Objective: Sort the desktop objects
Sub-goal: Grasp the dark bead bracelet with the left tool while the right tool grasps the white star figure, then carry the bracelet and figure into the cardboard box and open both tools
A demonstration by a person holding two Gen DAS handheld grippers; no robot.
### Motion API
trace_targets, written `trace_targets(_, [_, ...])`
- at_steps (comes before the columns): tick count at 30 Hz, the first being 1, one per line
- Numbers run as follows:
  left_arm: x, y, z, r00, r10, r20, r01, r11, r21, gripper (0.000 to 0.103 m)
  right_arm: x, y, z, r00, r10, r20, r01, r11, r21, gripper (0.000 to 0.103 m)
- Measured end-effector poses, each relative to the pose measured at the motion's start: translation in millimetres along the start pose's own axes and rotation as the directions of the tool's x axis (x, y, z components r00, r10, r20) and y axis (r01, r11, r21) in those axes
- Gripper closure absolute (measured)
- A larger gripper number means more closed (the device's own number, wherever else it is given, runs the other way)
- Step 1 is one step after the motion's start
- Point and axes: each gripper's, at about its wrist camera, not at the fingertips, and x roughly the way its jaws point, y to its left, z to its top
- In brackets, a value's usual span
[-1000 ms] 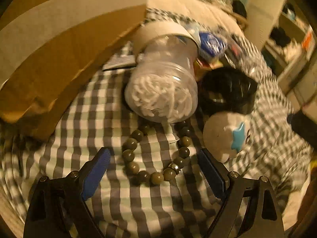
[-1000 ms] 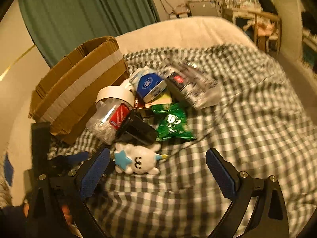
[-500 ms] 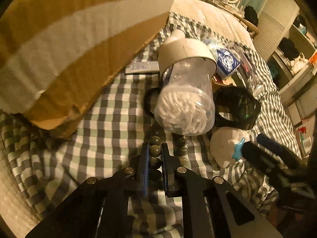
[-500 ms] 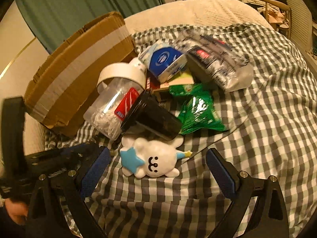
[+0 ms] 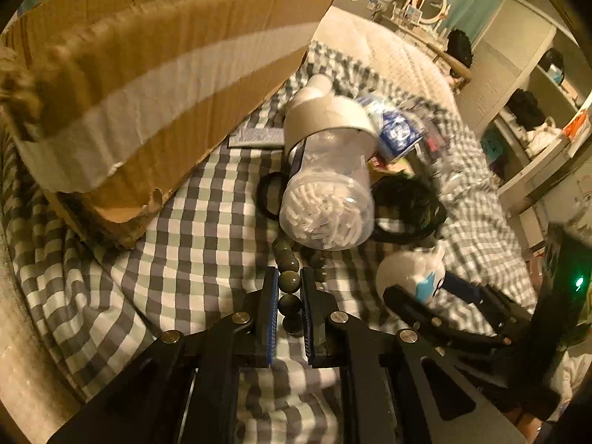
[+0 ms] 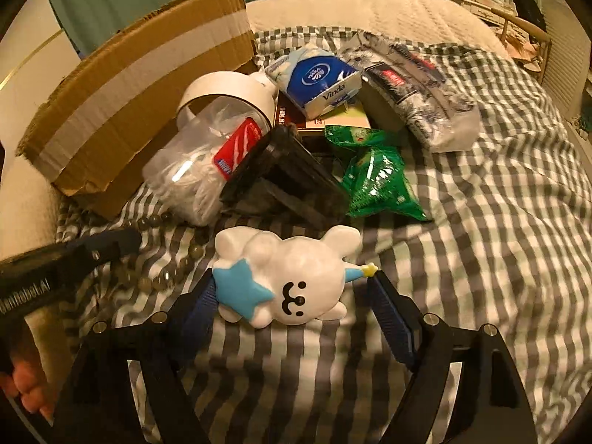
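Now your left gripper (image 5: 288, 288) clenches the olive-green round bead bracelet (image 5: 289, 282); your right gripper (image 6: 292, 298) spreads released around the white cloud-shaped toy (image 6: 285, 277), the brown cardboard box (image 6: 140, 85) at ten o'clock.

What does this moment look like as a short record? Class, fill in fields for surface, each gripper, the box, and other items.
surface: checked cloth
left gripper: shut on bead bracelet
right gripper: open, fingers either side of white cloud toy
cardboard box: open, beside the pile
cotton swab jar: on its side, white lid toward the box
other items: blue tissue pack, green packets, black container
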Motion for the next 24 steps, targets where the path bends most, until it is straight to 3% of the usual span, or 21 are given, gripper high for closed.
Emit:
trace_targets(6, [-45,-6,-6,0.99,-0.073,0.116,0.073,0.997,0.011,0.092,-34,-3,-18,0.999,-0.012,0.034,0.011,1.0,0.016,0.023])
trace_targets(12, [-70,0,-19,0.978,-0.112,0.174,0.121,0.992,-0.043,0.092,-60,22,-26,0.996,-0.024,0.083,0.024,1.0,0.012,0.023])
trace_targets(20, [-120,4,-16,0.946,-0.17,0.278,0.185,0.982,-0.031,0.092,-94,47,-26,0.988,-0.012,0.153,0.015,1.0,-0.018,0.023])
trace_targets(24, [-158,6,0,0.913,-0.184,0.363,0.199,0.98,-0.005,0.092,-124,62,4,0.977,0.023,0.211,-0.011,0.998,-0.059,0.023])
